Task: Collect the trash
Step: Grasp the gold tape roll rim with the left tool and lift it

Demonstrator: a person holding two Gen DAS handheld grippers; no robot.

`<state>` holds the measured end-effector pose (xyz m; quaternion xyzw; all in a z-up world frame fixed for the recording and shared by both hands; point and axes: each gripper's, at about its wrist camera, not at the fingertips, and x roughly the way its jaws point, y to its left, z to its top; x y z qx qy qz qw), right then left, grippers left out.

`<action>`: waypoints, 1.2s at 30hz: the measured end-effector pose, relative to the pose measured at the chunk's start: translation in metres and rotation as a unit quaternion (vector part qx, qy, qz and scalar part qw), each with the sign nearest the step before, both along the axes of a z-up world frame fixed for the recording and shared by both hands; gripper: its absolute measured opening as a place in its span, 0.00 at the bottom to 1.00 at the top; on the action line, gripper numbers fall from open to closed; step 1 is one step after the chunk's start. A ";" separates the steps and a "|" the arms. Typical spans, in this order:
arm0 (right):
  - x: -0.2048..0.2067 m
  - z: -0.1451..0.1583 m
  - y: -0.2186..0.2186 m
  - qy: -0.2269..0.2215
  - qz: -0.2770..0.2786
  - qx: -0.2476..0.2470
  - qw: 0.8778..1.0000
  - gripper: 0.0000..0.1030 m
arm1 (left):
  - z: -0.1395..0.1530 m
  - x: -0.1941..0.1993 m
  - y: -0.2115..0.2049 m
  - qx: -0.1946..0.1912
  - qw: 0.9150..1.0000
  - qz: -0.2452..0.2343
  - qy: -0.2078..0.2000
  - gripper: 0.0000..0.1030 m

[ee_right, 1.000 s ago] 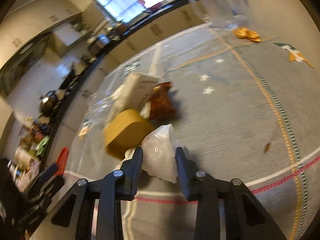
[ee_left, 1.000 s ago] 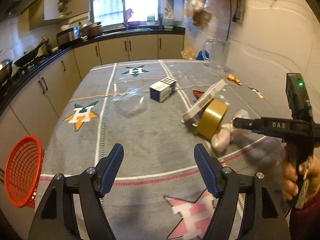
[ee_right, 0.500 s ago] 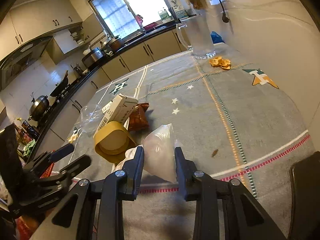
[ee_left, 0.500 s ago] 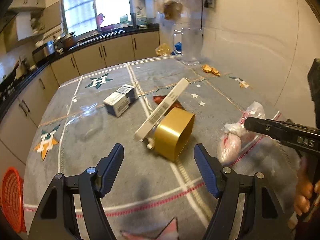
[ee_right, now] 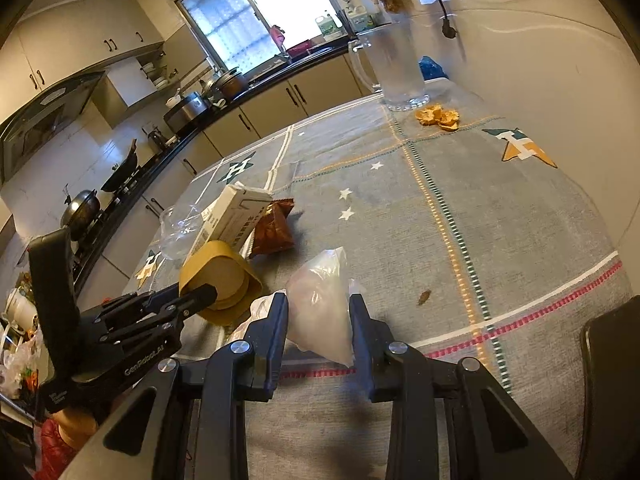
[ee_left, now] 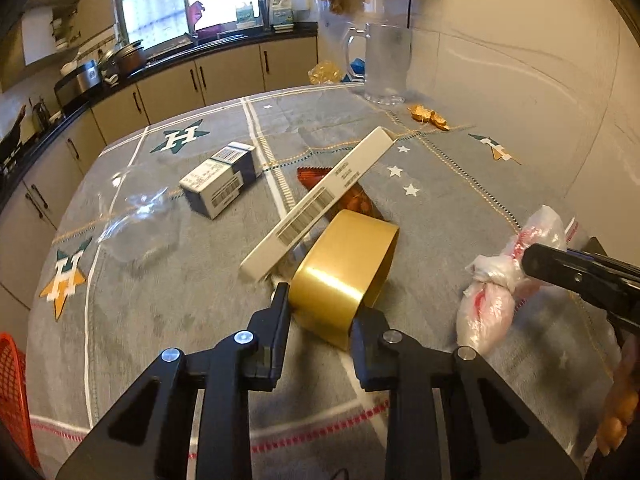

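My left gripper (ee_left: 318, 312) is shut on the gold tape roll (ee_left: 344, 272), which lies on its side on the grey tablecloth. A long white box (ee_left: 320, 200) leans over the roll, with a brown snack wrapper (ee_left: 352, 196) under it. My right gripper (ee_right: 318, 312) is shut on a tied white plastic bag (ee_right: 320, 300), which also shows in the left wrist view (ee_left: 496, 292). The left gripper also shows in the right wrist view (ee_right: 196, 298) at the roll (ee_right: 220, 284).
A blue and white carton (ee_left: 220, 180) and a clear plastic container (ee_left: 136, 216) lie at the left. Orange peels (ee_left: 428, 116) and a glass pitcher (ee_left: 386, 64) stand at the back right. A red mesh basket (ee_left: 12, 400) hangs off the table's left edge.
My left gripper has moved forward to the gold roll and closed on it from wide open. The right gripper stays shut on the bag.
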<state>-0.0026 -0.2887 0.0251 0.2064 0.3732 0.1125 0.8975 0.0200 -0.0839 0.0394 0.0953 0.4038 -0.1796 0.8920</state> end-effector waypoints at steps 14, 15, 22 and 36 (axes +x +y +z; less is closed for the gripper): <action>-0.006 0.003 0.072 -0.012 0.072 -0.032 0.997 0.32 | 0.014 -0.052 0.087 -0.051 0.996 0.067 -0.021 0.20; -0.006 0.003 0.076 -0.012 0.076 -0.034 0.996 0.32 | 0.014 -0.053 0.093 -0.054 0.996 0.070 -0.021 0.20; -0.005 0.005 0.083 -0.018 0.072 -0.041 0.996 0.32 | 0.016 -0.057 0.100 -0.064 0.996 0.056 -0.010 0.30; -0.016 0.004 0.071 -0.022 0.075 -0.035 0.996 0.32 | 0.033 -0.053 0.082 -0.093 0.995 0.046 -0.001 0.66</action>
